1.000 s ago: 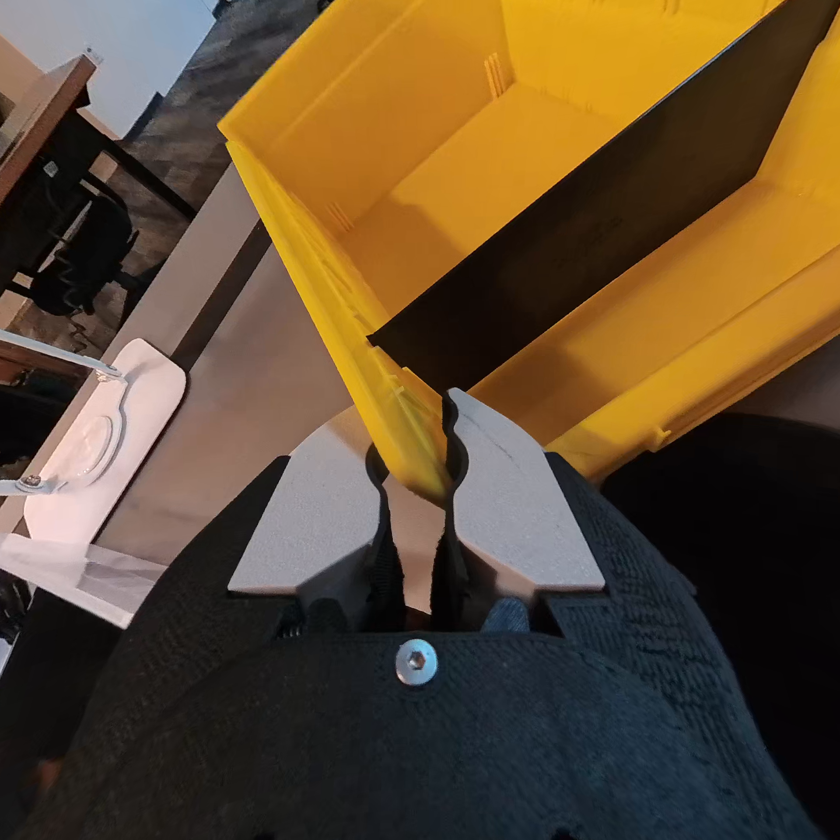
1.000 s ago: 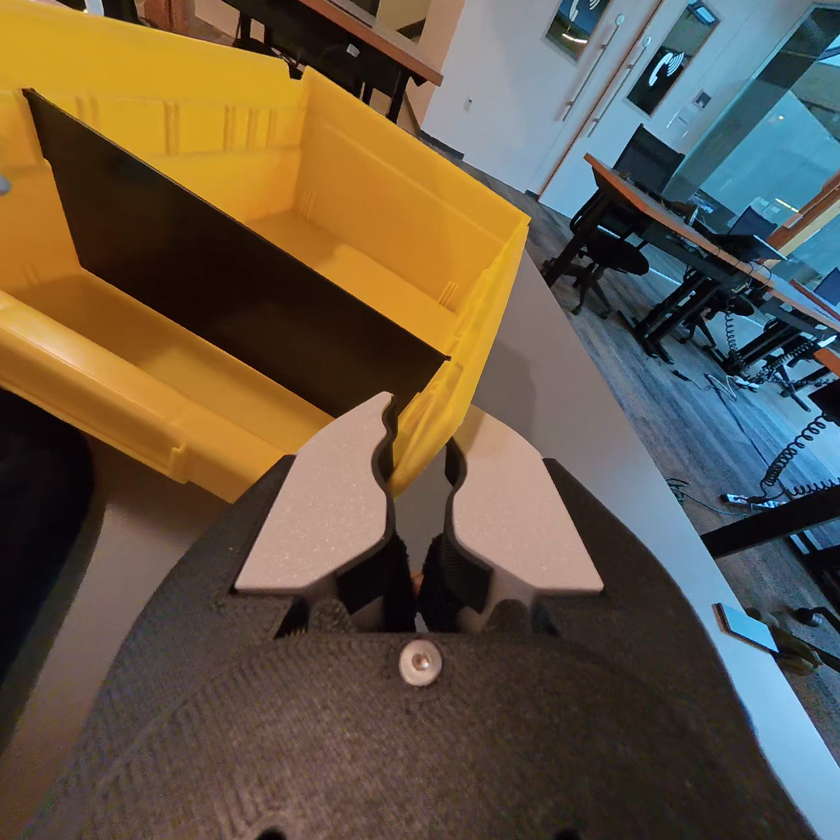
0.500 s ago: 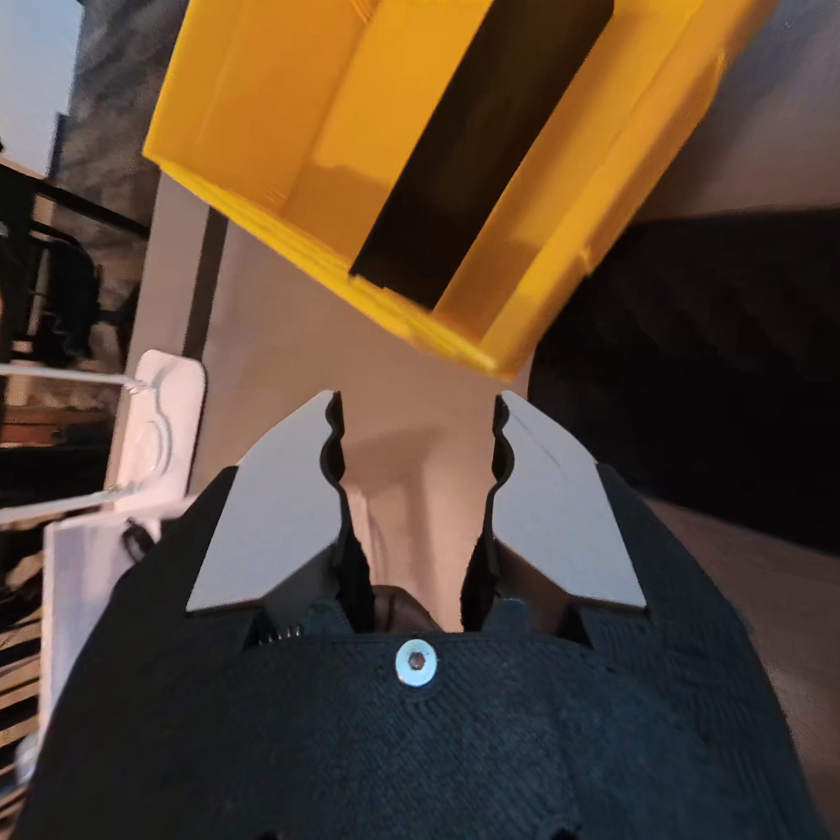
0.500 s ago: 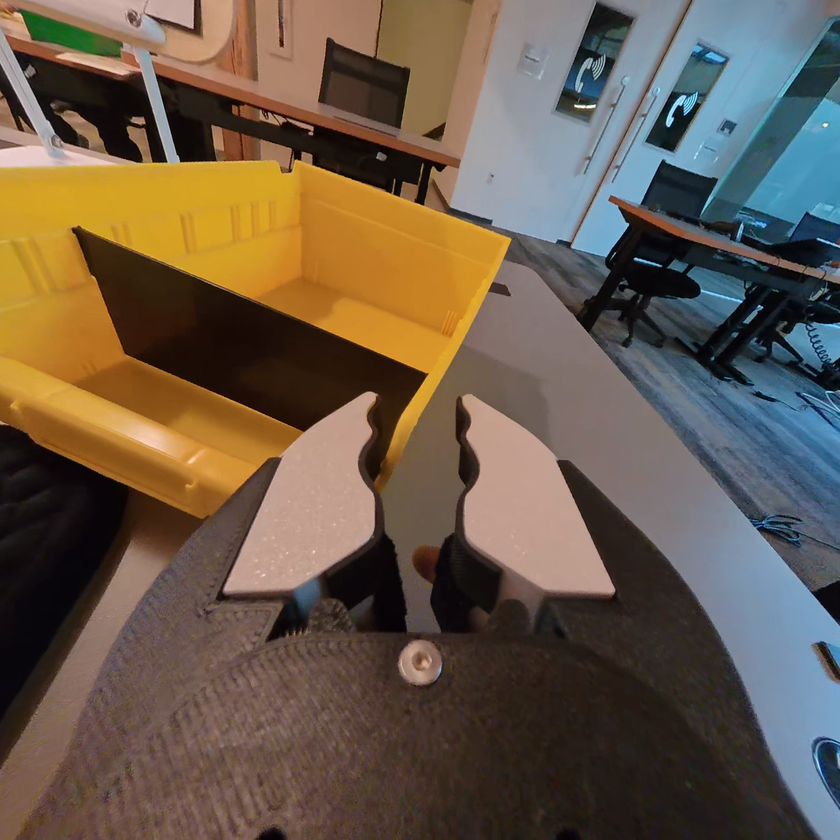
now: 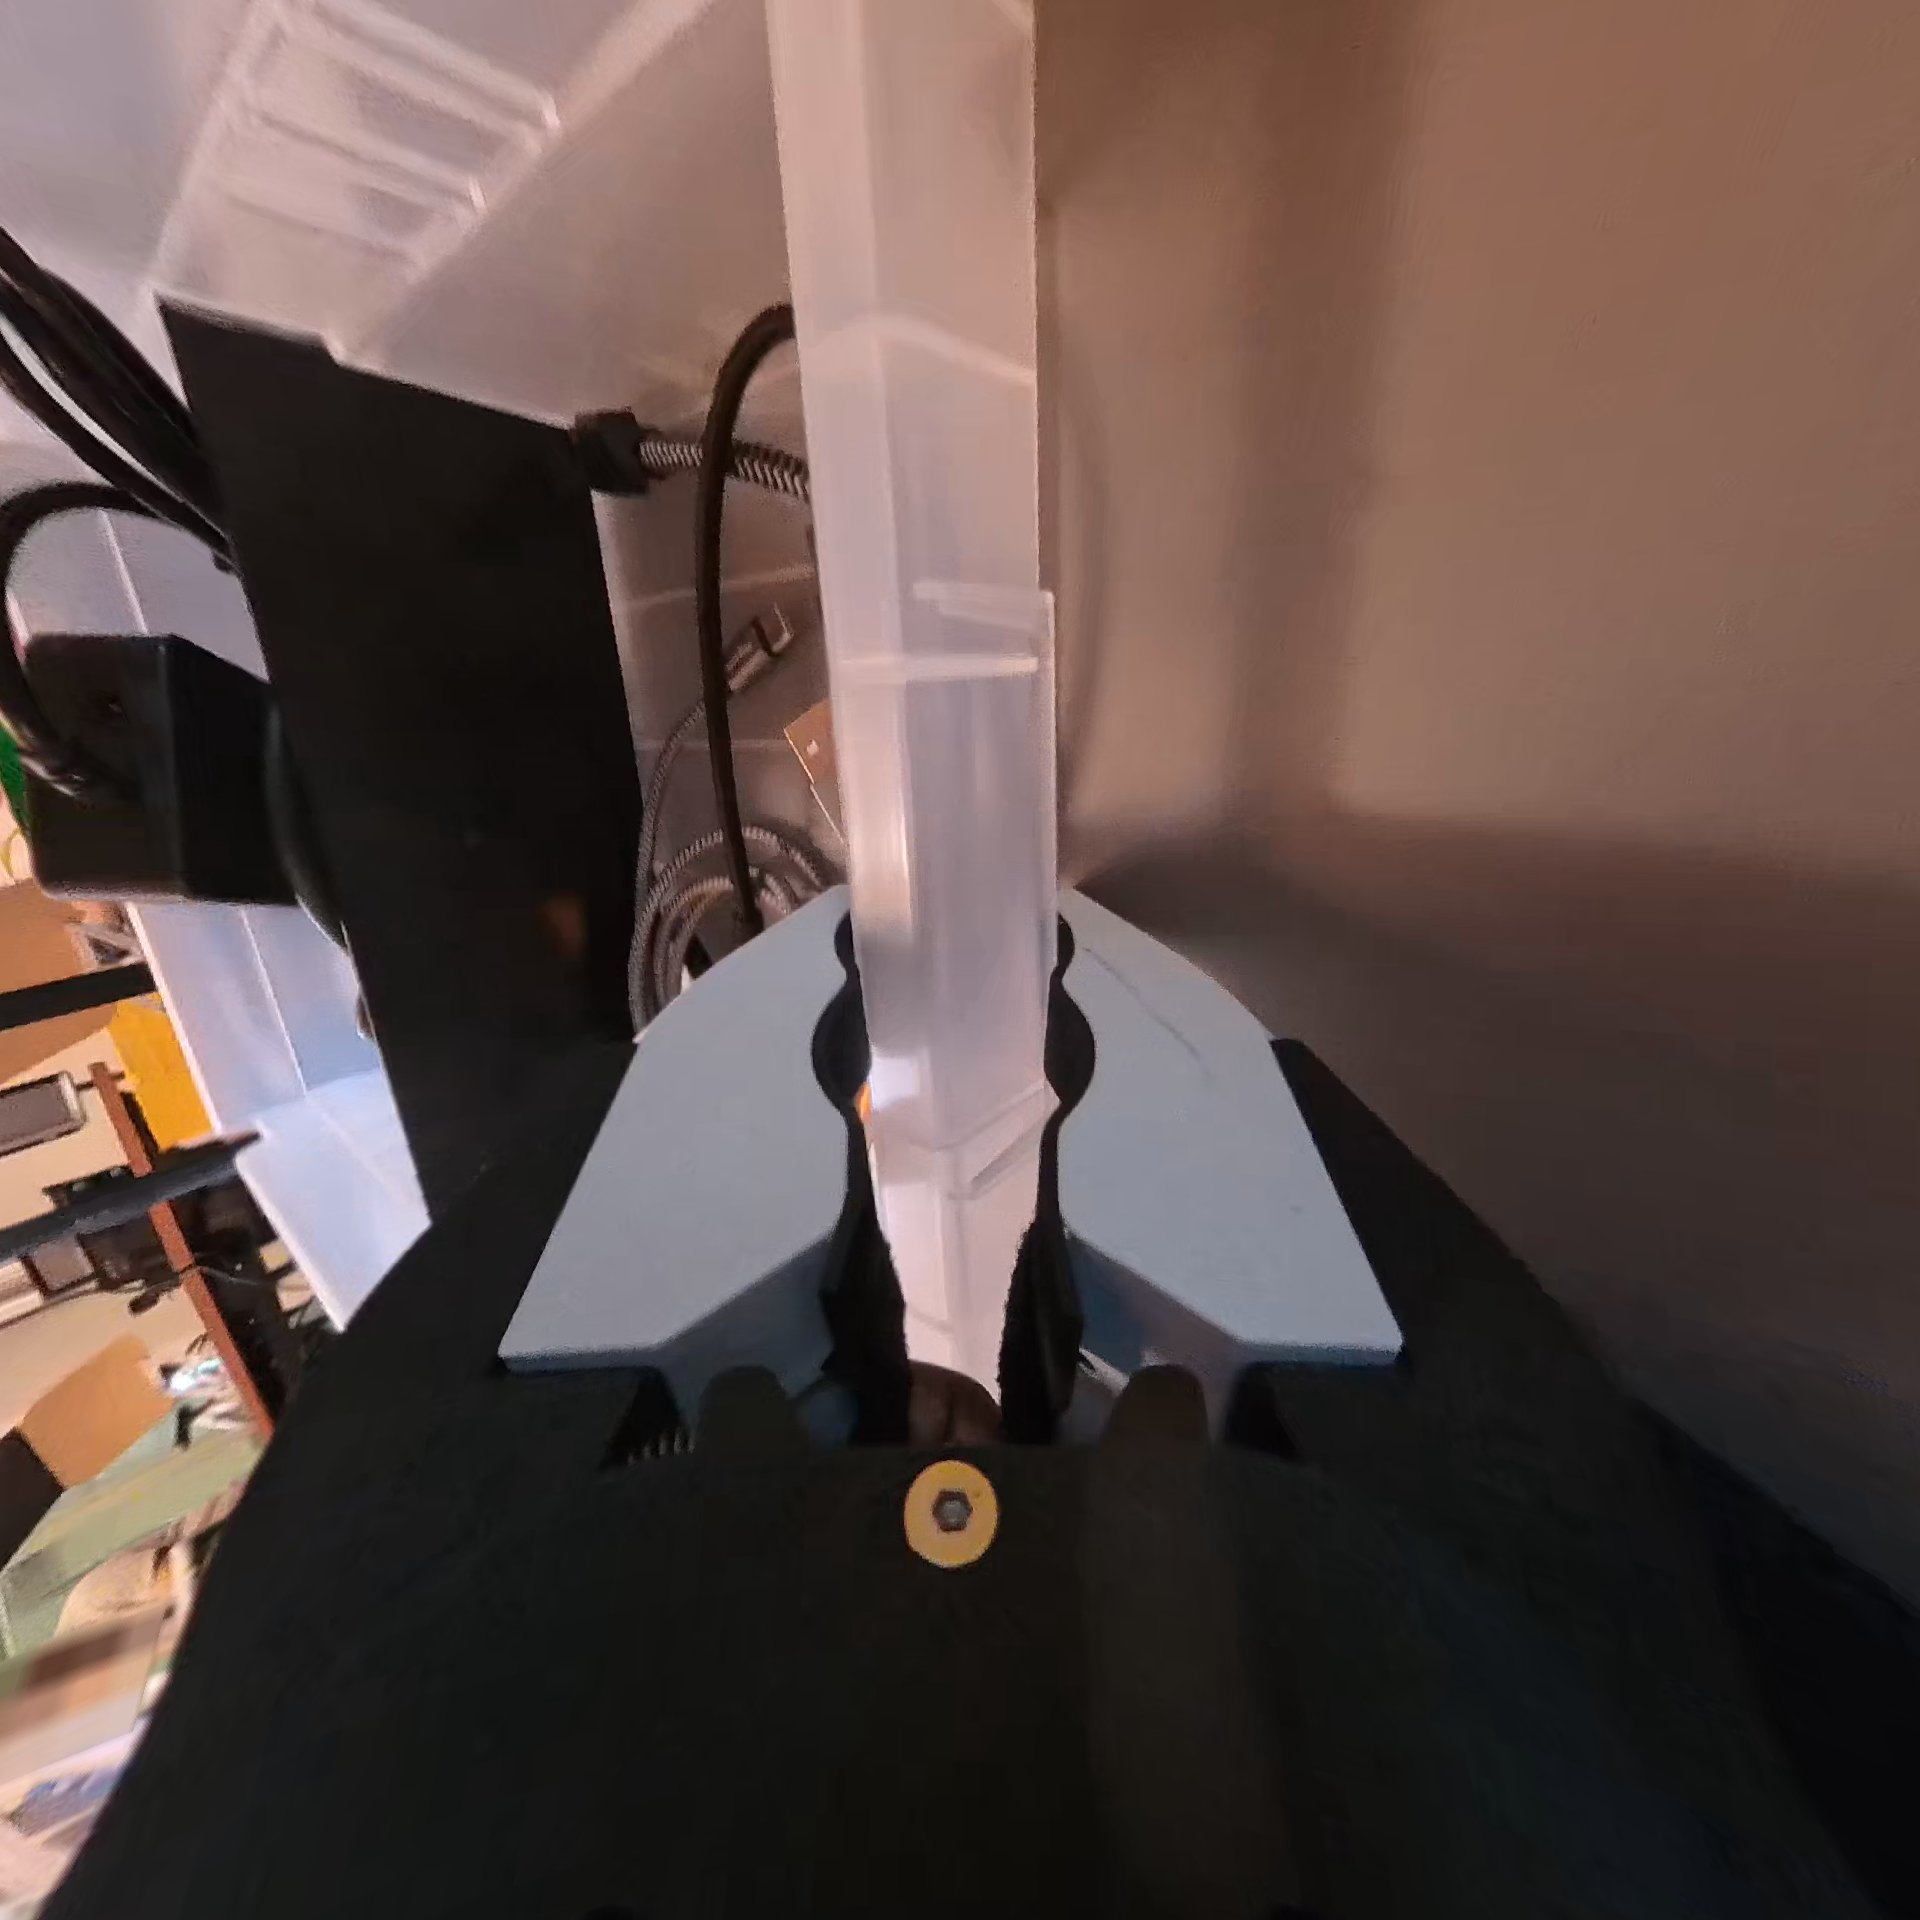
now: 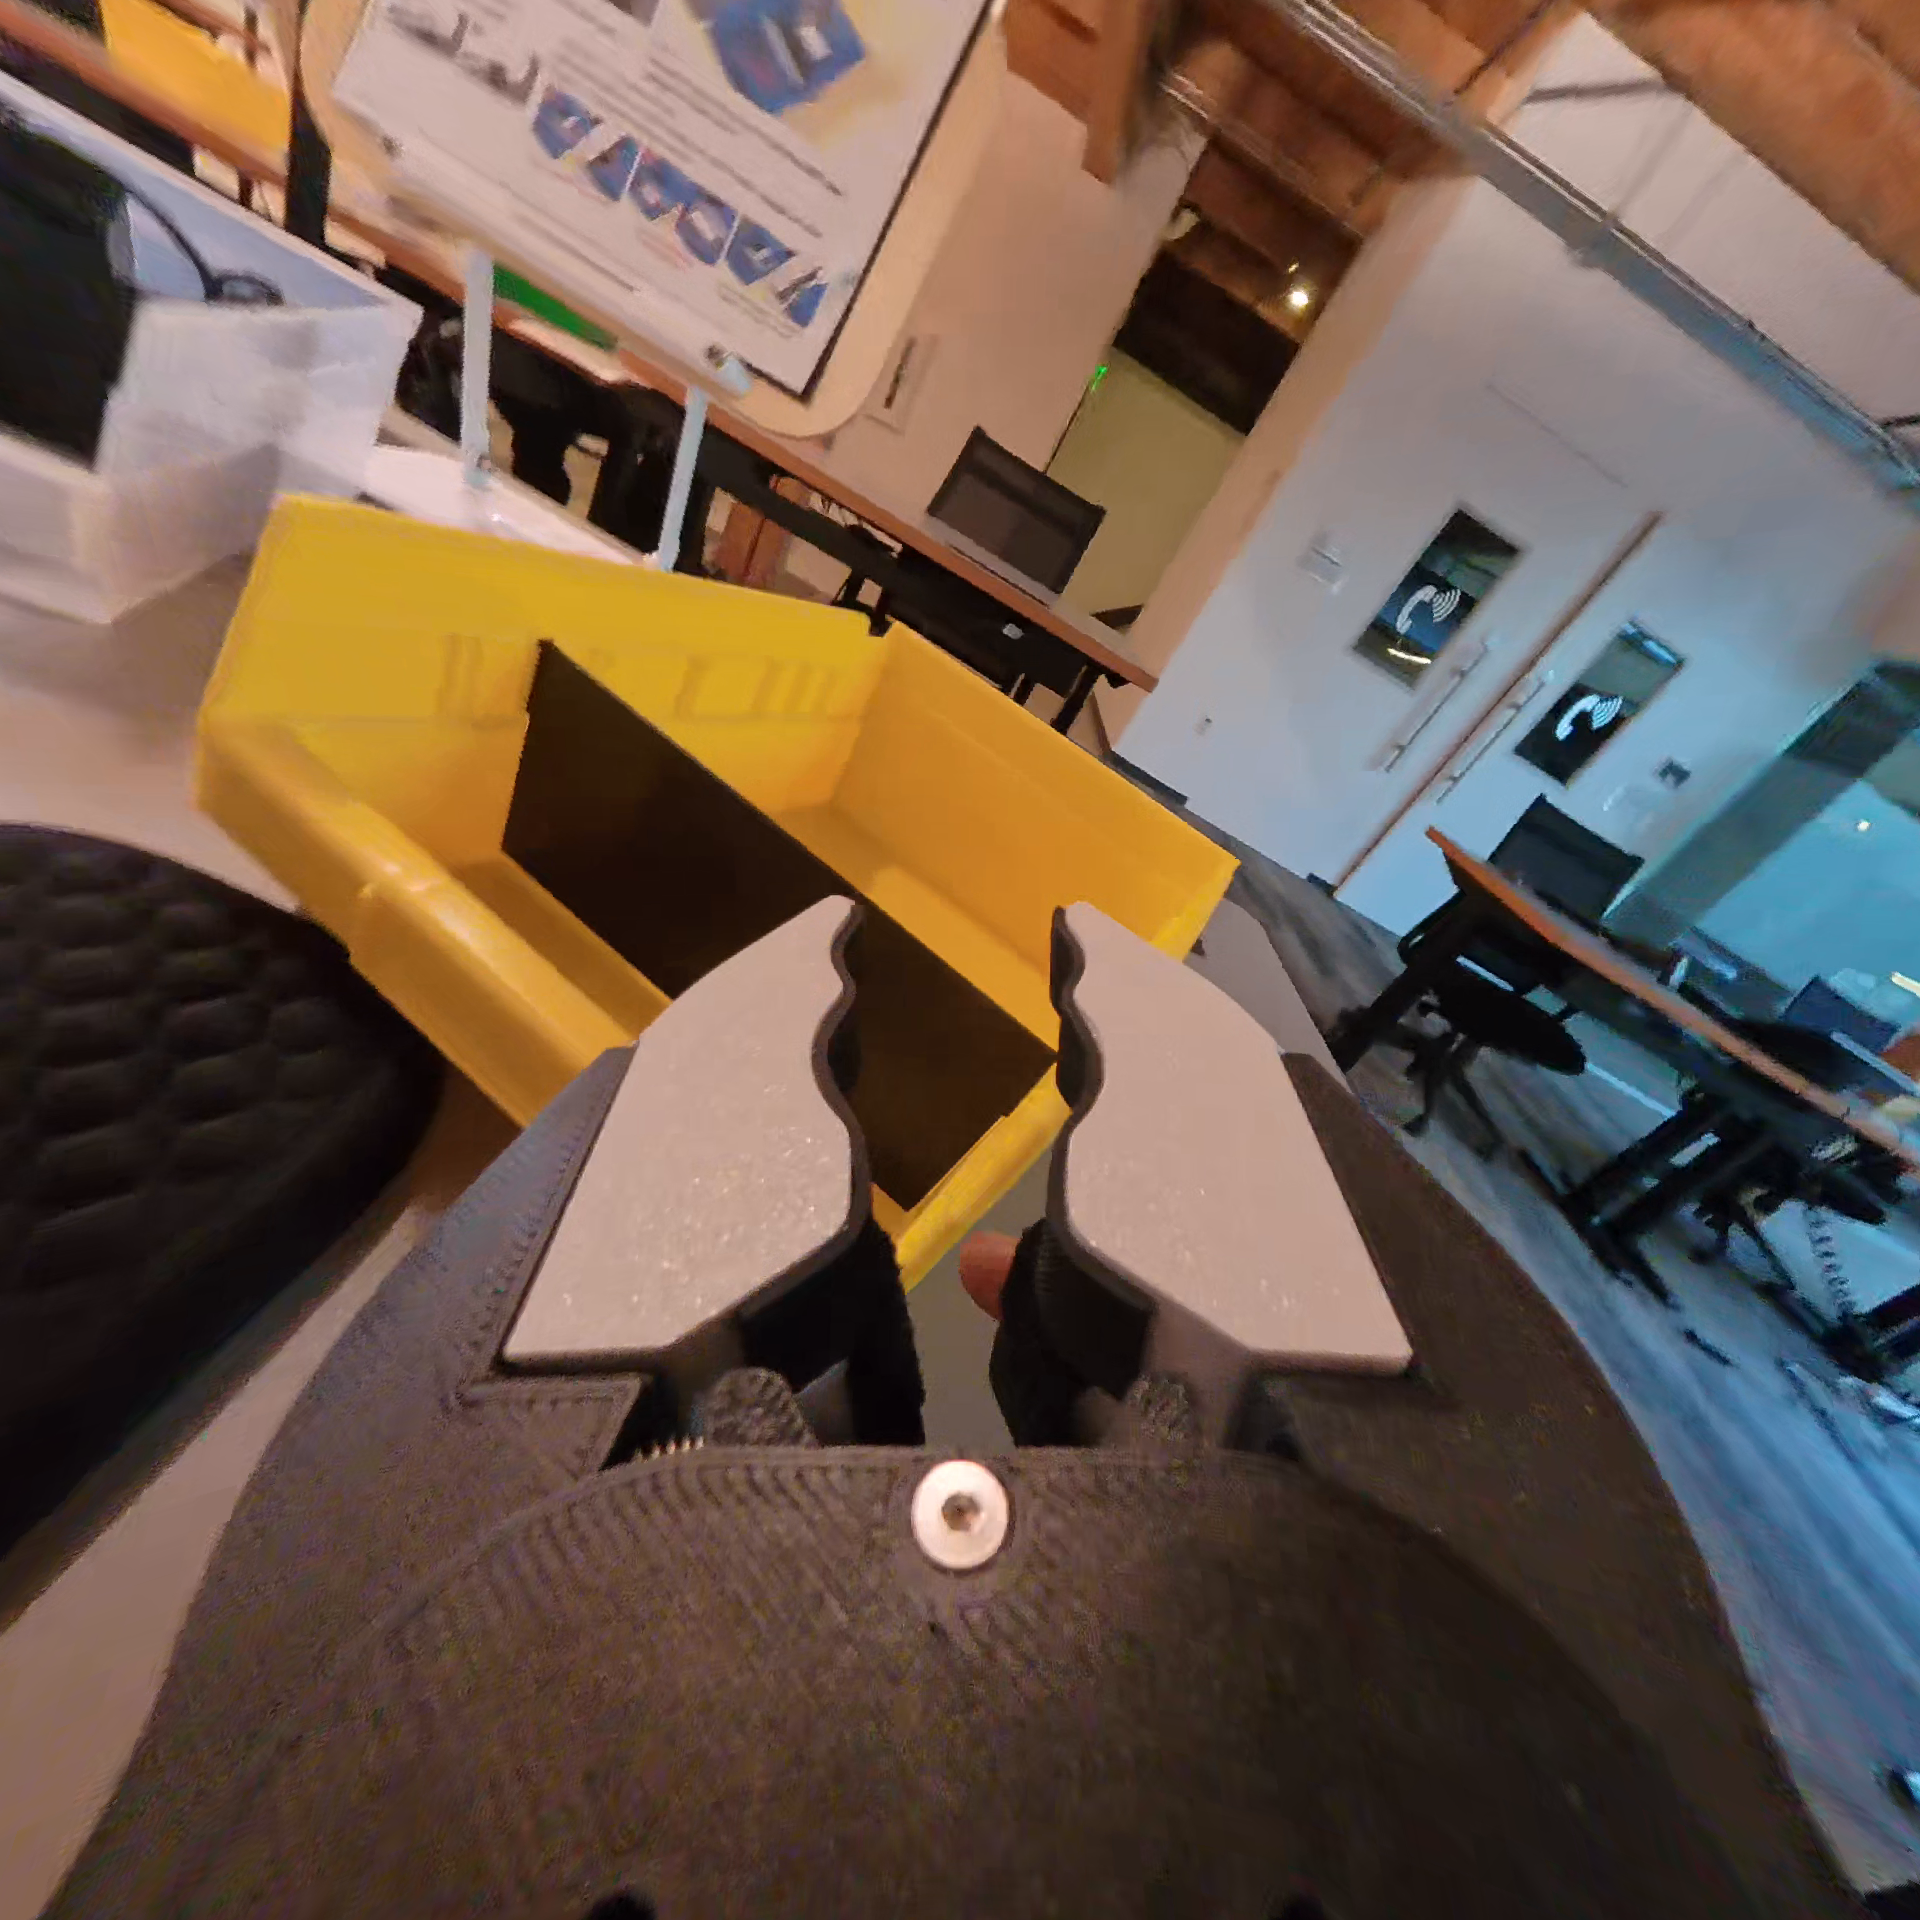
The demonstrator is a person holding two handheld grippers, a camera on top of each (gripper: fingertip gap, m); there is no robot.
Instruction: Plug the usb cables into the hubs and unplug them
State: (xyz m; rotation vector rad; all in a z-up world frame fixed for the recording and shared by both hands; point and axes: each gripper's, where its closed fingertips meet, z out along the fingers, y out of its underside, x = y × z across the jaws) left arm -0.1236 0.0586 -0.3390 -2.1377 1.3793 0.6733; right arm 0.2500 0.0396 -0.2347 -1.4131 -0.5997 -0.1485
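Observation:
My left gripper [image 5: 951,925] straddles the upright wall of a clear plastic bin [image 5: 914,520] and is shut on it, one finger on each side. Inside that bin lie braided USB cables [image 5: 686,914], a black cable [image 5: 727,623] and a metal USB plug [image 5: 764,639]. A black divider [image 5: 416,675] stands in it, with a black box-shaped device [image 5: 135,769] and more black cables to its left. My right gripper [image 6: 954,920] is open and empty, held above the near corner of a yellow bin [image 6: 436,623].
The yellow bin has a black divider [image 6: 665,831] and nothing else in it. A black textured mat [image 6: 156,1039] lies to its left. The clear bin [image 6: 239,416] shows at the far left. The table edge [image 6: 1299,997] runs along the right, with office desks and chairs beyond.
Both grippers let go of the yellow bin's corners. The left one swung over to the clear bin and closed on its wall. The right one opened and drew back.

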